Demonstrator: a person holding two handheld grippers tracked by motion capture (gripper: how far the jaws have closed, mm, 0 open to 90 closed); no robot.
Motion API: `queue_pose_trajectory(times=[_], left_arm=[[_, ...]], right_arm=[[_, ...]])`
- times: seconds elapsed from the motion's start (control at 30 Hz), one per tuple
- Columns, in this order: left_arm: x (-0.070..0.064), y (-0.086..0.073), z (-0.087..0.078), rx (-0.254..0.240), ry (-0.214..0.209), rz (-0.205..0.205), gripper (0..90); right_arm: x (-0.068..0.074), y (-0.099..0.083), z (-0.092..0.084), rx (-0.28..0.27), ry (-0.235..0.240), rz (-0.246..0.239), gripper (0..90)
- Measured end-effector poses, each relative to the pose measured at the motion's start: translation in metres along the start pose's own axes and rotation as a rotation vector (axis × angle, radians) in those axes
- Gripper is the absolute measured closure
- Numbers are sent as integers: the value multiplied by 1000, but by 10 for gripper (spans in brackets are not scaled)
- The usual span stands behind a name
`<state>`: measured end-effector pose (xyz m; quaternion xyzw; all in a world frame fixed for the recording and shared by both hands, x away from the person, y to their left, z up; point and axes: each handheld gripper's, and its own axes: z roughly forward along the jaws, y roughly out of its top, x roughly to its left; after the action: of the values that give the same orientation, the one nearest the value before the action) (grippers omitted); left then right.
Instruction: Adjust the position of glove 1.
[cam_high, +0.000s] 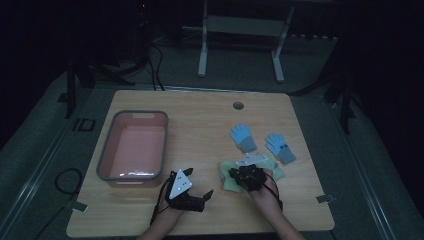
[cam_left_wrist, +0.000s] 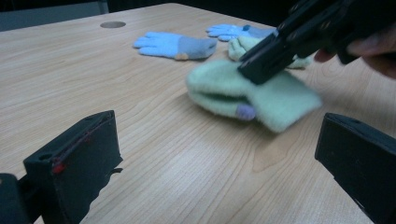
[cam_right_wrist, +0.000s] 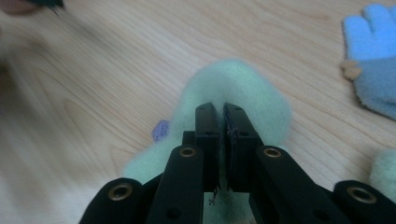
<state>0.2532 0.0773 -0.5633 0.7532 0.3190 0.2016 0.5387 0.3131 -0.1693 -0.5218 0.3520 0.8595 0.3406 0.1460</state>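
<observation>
Where wood grain runs, fuzzy green glove (cam_right_wrist: 233, 88) — pinched, right tool (cam_right_wrist: 223, 109) shut.

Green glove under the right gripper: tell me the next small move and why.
Probably lift it a little off the table. The right gripper has its jaws shut, pressed down on the green glove, which lies flat on the wooden table. The pink bin stands open to the left, so raising the glove clear would allow carrying it there. Whether fabric is truly pinched is hard to tell.

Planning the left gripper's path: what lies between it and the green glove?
Bare wood between the open left gripper and the green glove, per the left gripper view.
</observation>
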Motion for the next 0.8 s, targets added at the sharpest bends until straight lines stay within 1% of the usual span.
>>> queue_pose_trajectory(times=[0.03,0.1,0.17,0.2,0.23,0.33,0.47,0.53,0.6,0.7,0.73,0.77,0.8], left_arm=[[0,0,0,0,0,0,3],[0,0,0,0,0,0,3],[0,0,0,0,-1,-2,3],[0,0,0,0,0,-2,3],[0,0,0,0,1,0,3],[0,0,0,0,1,2,3],[0,0,0,0,0,1,3],[0,0,0,0,0,1,3],[0,0,0,0,-1,1,3],[0,0,0,0,-1,2,3],[0,0,0,0,-1,2,3],[0,0,0,1,0,2,3],[0,0,0,1,0,2,3]], right_arm=[[0,-1,3,8,-1,-7,855],[0,-4,7,19,7,-1,852],[0,-6,11,28,4,-2,842],[-1,-7,13,30,12,8,828],[-1,-8,15,38,20,8,801],[-2,-11,18,30,22,-5,750],[-1,-12,18,21,28,-25,666],[0,-11,14,18,29,-25,631],[-1,-9,9,10,39,-35,629],[-3,-8,-3,-15,40,-59,624],[-3,-8,-3,-15,40,-59,624],[-5,-8,-6,-20,37,-64,616],[-11,-8,-12,-25,43,-66,616]])
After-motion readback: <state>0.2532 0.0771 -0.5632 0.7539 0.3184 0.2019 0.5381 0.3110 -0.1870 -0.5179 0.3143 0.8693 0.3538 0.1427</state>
